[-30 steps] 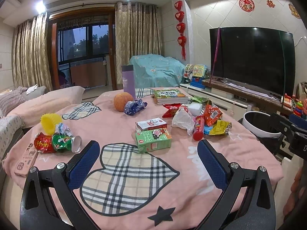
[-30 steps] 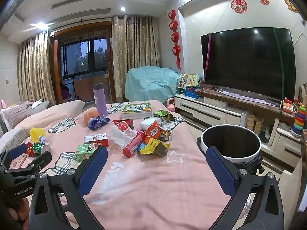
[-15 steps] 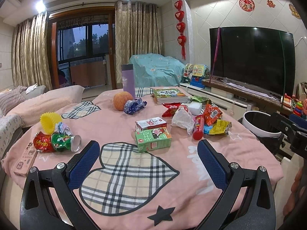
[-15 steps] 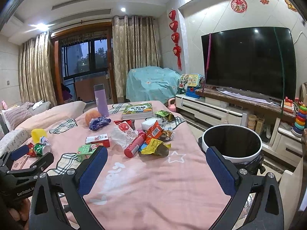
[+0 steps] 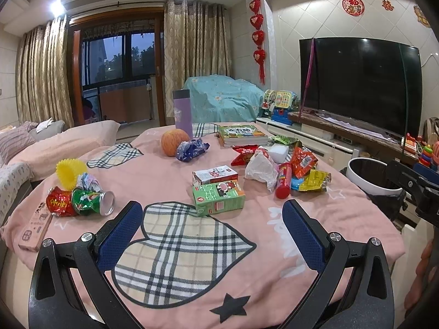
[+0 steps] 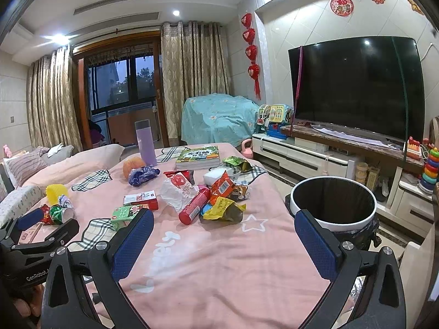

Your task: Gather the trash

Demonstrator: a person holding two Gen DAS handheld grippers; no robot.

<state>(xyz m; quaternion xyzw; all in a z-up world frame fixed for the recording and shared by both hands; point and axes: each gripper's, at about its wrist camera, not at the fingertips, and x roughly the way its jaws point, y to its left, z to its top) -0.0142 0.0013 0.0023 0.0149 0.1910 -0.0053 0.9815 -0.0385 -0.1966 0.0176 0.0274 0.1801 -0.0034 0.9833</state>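
Trash lies scattered on a pink-clothed table [image 5: 164, 175]: a green carton [image 5: 218, 198] and a red-white carton [image 5: 214, 175] mid-table, crushed cans [image 5: 79, 201] at the left, and a pile of wrappers with a red tube [image 5: 284, 180] at the right. A white bin with a black liner [image 6: 333, 204] stands off the table's right edge. My left gripper [image 5: 212, 227] hovers open over the plaid heart, short of the green carton. My right gripper [image 6: 223, 237] is open above bare cloth, nearer than the red tube [image 6: 194, 209], with the bin to its right.
An orange [image 5: 174, 142], a purple bottle [image 5: 183, 112], a stack of books [image 5: 241, 135] and a blue wrapper [image 5: 192, 150] sit at the far side. A pink remote [image 5: 34, 226] lies at the left edge. A TV [image 6: 354, 87] and a sofa [image 5: 55, 145] flank the table.
Both grippers have barely moved; the right wrist view has shifted slightly. Nothing on the table has changed.
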